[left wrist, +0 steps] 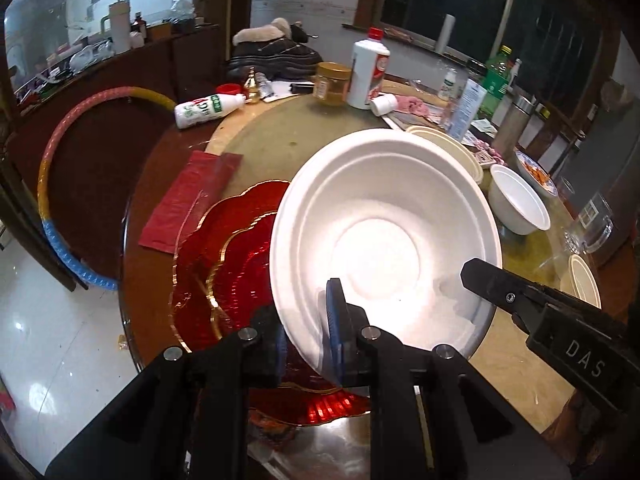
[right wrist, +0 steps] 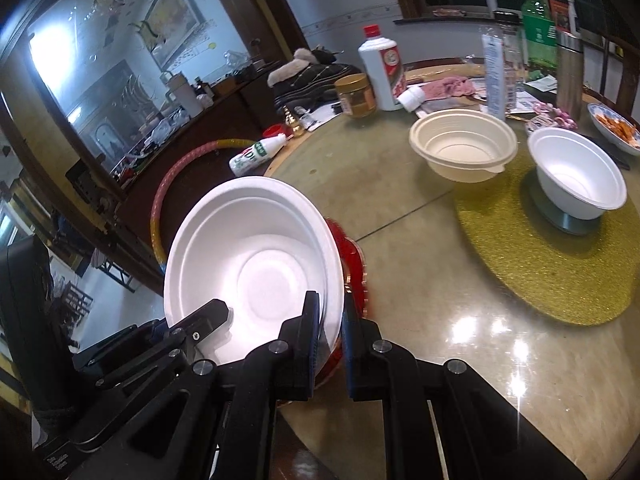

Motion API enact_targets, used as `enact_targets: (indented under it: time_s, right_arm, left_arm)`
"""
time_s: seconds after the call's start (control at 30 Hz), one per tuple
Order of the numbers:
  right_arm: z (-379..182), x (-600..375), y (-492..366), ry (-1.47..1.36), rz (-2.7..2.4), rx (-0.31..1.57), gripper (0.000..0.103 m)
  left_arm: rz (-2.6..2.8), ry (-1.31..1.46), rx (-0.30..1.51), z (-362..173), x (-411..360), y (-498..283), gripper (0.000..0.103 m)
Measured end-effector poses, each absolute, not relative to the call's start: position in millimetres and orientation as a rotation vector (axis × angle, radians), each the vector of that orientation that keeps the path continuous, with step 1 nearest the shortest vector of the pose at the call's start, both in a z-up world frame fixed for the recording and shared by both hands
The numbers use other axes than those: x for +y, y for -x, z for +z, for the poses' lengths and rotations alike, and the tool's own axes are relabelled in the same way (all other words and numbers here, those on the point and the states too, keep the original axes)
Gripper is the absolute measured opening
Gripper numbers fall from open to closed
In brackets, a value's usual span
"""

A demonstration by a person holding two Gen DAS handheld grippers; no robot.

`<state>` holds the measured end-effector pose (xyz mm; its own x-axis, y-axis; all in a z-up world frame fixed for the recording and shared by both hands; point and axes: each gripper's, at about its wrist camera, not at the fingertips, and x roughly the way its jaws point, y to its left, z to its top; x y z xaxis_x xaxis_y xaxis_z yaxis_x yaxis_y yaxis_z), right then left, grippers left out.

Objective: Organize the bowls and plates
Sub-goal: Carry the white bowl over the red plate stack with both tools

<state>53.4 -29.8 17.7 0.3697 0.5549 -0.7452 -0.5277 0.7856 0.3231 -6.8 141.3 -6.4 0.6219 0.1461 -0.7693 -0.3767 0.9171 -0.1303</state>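
Note:
A large white foam bowl [left wrist: 384, 236] is held tilted above stacked red scalloped plates [left wrist: 236, 264] at the table's near edge. My left gripper [left wrist: 308, 340] is shut on the bowl's near rim. My right gripper [right wrist: 332, 332] is shut on the same bowl [right wrist: 256, 264] at its right rim, and shows in the left wrist view as a black finger [left wrist: 500, 284]. The red plates [right wrist: 352, 264] peek out behind the bowl. A cream bowl [right wrist: 464, 148] and a small white bowl [right wrist: 576, 172] stand farther on the table.
A gold round mat [right wrist: 560, 264] lies under the small white bowl. Bottles [right wrist: 380, 68], a jar [right wrist: 356, 96] and clutter fill the table's far side. A fallen white bottle [left wrist: 208, 108] and a red bag [left wrist: 188, 204] lie at left. A hoop [left wrist: 52, 176] leans beside the table.

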Motion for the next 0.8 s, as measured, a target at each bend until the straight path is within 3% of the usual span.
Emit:
enact_targets:
  time_s: [0.8]
  right_arm:
    - [0, 3, -53, 0.035, 0.717, 1.015, 0.011]
  left_arm:
    - [0.357, 0.300, 0.886, -22, 159, 9, 0.015]
